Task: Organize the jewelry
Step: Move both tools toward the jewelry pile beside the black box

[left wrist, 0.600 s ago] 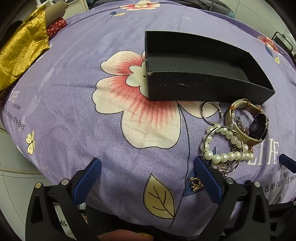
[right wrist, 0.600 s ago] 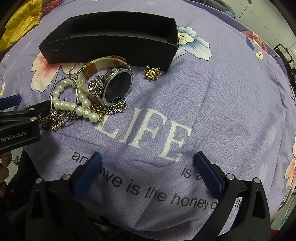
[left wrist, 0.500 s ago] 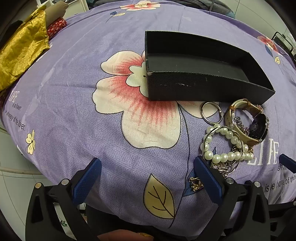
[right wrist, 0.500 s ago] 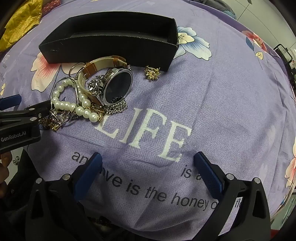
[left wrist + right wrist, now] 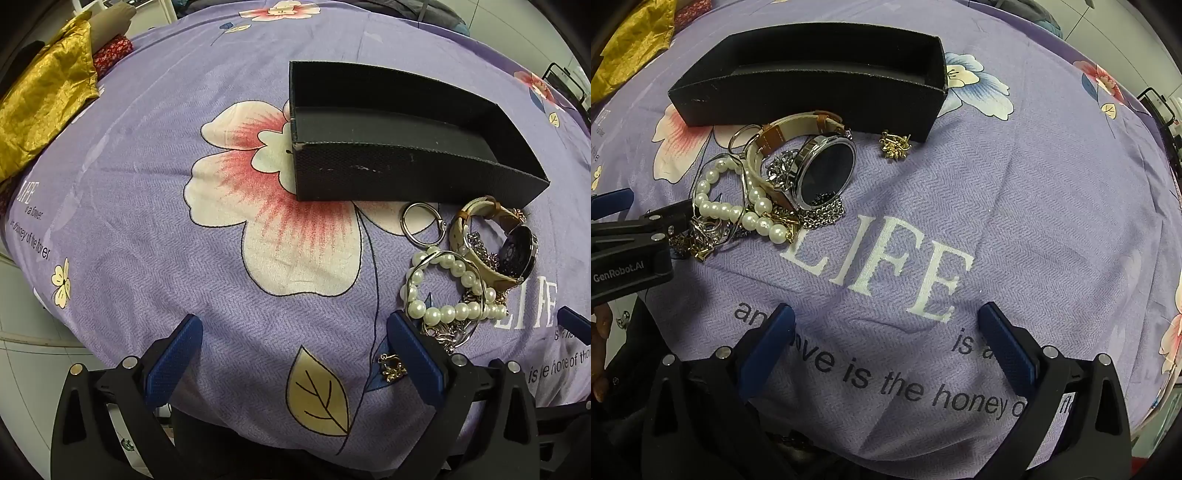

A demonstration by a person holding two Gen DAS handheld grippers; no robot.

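Note:
A black open box (image 5: 406,133) lies on the purple floral cloth, also in the right wrist view (image 5: 812,74). In front of it is a jewelry pile: a watch (image 5: 513,254) (image 5: 823,173) with a tan strap, a pearl bracelet (image 5: 443,291) (image 5: 738,206), a silver ring (image 5: 421,223), chains, and a small gold piece (image 5: 391,367). A gold brooch (image 5: 895,144) lies apart by the box. My left gripper (image 5: 291,350) is open and empty, its right finger beside the pile. My right gripper (image 5: 882,339) is open and empty over the printed "LIFE".
A gold cloth (image 5: 44,99) and red fabric (image 5: 110,55) lie at the far left of the bed. The cloth's near edge drops to a tiled floor (image 5: 22,332). The left gripper's body (image 5: 628,254) shows at the left of the right wrist view.

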